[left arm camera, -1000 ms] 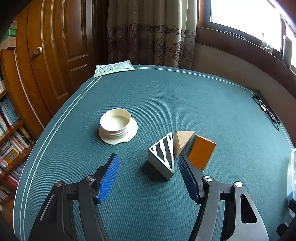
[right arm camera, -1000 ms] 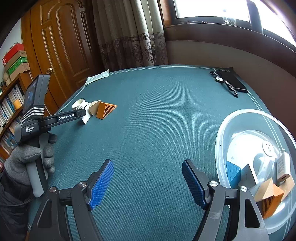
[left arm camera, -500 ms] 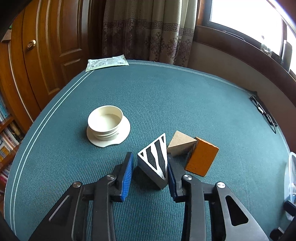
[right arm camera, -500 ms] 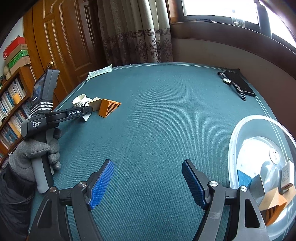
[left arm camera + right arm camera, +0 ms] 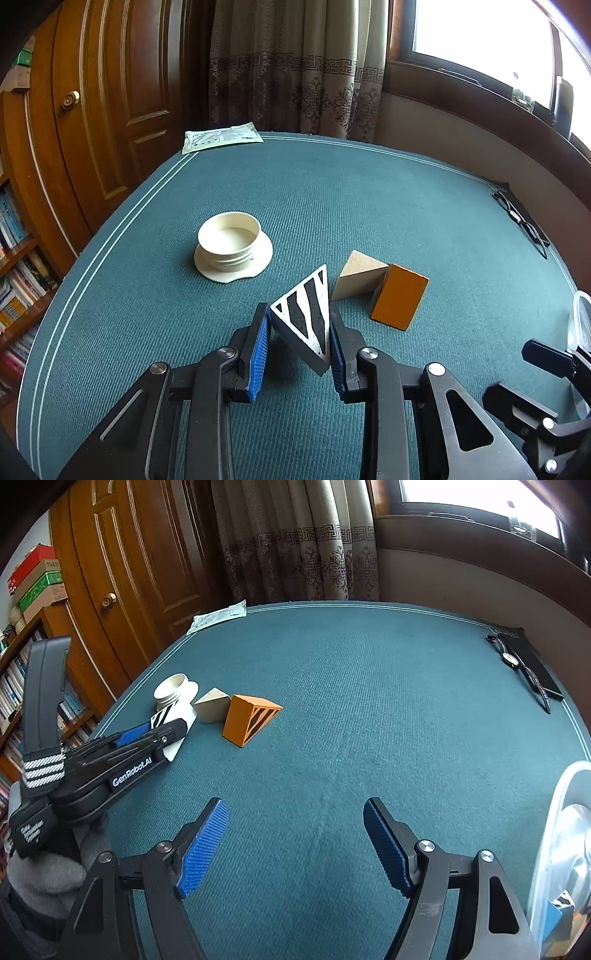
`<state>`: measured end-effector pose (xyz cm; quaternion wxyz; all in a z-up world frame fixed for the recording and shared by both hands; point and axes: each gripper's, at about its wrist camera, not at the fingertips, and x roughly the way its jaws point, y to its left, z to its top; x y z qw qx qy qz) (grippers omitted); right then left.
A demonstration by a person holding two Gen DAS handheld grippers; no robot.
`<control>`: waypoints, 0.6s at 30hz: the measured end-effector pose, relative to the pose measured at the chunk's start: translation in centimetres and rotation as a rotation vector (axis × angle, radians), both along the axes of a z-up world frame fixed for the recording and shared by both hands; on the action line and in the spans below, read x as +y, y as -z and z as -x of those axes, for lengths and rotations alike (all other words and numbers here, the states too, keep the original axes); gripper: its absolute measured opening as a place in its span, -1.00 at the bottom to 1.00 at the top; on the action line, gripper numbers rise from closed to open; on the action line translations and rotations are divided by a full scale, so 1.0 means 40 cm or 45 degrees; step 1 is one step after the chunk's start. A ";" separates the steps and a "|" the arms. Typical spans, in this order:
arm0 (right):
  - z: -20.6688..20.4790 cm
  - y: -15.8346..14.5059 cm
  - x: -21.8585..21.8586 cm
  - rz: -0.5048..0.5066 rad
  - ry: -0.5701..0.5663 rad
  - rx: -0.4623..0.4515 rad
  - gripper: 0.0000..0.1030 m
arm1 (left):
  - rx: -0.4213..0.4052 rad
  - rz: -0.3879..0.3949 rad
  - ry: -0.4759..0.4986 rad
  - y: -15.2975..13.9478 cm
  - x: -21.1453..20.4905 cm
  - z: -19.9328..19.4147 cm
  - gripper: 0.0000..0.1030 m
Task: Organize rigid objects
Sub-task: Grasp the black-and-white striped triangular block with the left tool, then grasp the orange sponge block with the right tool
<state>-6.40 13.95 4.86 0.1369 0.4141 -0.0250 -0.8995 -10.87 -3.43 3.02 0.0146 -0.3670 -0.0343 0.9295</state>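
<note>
Green felt covers the bench, where the left gripper [image 5: 299, 345] has its jaws closed on the striped wedge [image 5: 308, 319] at 6 o'clock, presumably to carry it to the clear tub [image 5: 554, 849] at 4 o'clock, while the right gripper [image 5: 295, 843] waits wide open.

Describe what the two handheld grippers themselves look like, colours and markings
Both the left gripper and right gripper are black linkage frames with silver pivot bolts and ribbed blue pads. The left carries white GenRobot.AI lettering and white stripes, and a grey glove grips it.
</note>
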 end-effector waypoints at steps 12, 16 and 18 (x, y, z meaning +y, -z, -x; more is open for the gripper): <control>0.134 0.006 -0.081 0.042 -0.014 0.013 0.54 | -0.003 -0.031 -0.099 0.004 -0.052 -0.006 -0.41; 0.162 0.011 -0.110 0.035 -0.027 0.020 0.54 | 0.000 -0.018 -0.109 0.006 -0.052 -0.008 -0.41; 0.171 0.012 -0.123 0.015 -0.032 0.032 0.47 | -0.004 -0.024 -0.116 0.007 -0.056 -0.007 -0.41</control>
